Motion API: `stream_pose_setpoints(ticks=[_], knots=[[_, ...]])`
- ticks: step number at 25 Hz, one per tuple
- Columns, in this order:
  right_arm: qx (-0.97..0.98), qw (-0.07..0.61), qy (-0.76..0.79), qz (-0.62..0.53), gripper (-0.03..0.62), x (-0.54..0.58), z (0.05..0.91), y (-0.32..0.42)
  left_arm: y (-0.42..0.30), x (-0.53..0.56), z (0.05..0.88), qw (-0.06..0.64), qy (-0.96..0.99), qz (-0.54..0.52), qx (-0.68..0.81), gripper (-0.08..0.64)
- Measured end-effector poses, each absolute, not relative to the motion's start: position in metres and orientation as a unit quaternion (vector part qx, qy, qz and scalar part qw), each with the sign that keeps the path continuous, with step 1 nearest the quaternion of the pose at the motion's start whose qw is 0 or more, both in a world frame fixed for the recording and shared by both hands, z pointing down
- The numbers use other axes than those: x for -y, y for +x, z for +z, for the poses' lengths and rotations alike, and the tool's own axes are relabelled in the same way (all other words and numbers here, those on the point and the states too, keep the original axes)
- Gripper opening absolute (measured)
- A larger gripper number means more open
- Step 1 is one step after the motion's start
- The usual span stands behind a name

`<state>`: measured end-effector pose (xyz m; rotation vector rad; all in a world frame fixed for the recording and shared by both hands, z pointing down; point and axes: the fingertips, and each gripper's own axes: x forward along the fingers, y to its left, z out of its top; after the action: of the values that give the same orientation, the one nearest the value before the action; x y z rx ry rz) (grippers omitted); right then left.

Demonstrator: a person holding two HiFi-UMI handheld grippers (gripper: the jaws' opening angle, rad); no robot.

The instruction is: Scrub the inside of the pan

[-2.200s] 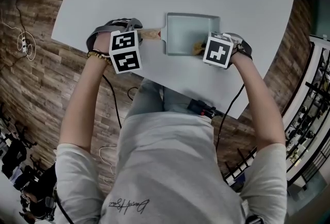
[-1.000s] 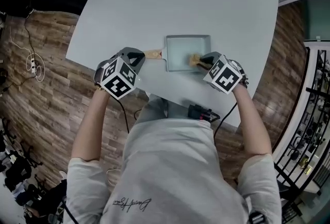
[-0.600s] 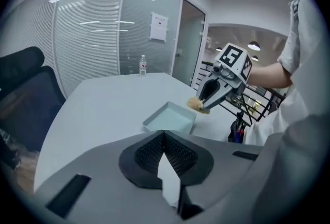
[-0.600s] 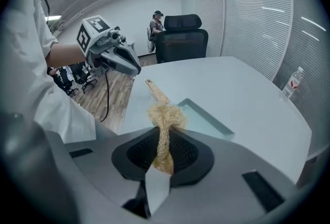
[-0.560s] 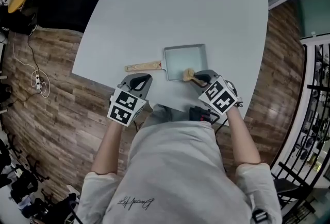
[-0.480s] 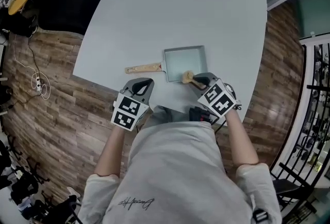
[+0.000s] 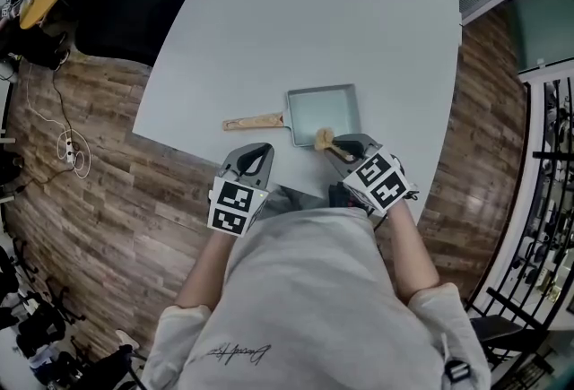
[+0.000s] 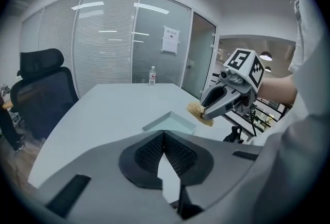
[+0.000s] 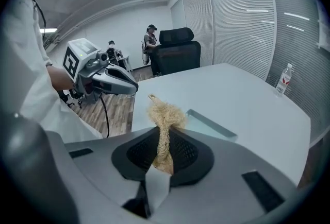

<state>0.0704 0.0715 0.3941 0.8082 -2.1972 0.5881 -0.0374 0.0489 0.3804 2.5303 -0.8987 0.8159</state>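
Grey tabletop fills the middle of the head view, where the table (image 7: 269,30) is ringed by wood-patterned floor and the rectangular pan (image 7: 323,113) is set near its lower edge. Its wooden handle (image 7: 254,122) is pointed toward the frame's left, presumably so that it can be steadied from that side. The left gripper (image 7: 257,155) is held just below the handle and apart from it. The right gripper (image 7: 343,146) is held at the pan's lower right corner, with a straw-coloured scrubber (image 7: 323,140) carried at its tip. In the left gripper view, the tongs are seen pressed together with nothing between them, so the handle is not gripped. The pan (image 8: 170,124) lies beyond them at centre, and at right the scrubber (image 8: 200,113) appears raised clear of the pan. In the right gripper view, the tongs are clamped on the scrubber (image 9: 165,117) by its twisted stem. The tuft is left projecting forward, probably so that fibre rather than metal meets the pan (image 9: 211,124) at lower centre. No scrubbing contact is judged to be made now.
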Motion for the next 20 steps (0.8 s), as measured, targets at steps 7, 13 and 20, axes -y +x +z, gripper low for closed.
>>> stream_pose_setpoints(ticks=[7,13,20], knots=[[0.853,0.362,0.311,0.213,0.067,-0.07,0.399,0.071,-0.04,-0.039,0.372,0.156,0.889,0.28,0.328,0.012],[0.854,0.361,0.308,0.213,0.067,-0.071,0.398,0.071,-0.039,-0.04,0.371,0.154,0.89,0.278,0.327,0.012],[0.858,0.36,0.301,0.21,0.067,-0.076,0.396,0.068,-0.033,-0.041,0.364,0.147,0.894,0.275,0.321,0.012]])
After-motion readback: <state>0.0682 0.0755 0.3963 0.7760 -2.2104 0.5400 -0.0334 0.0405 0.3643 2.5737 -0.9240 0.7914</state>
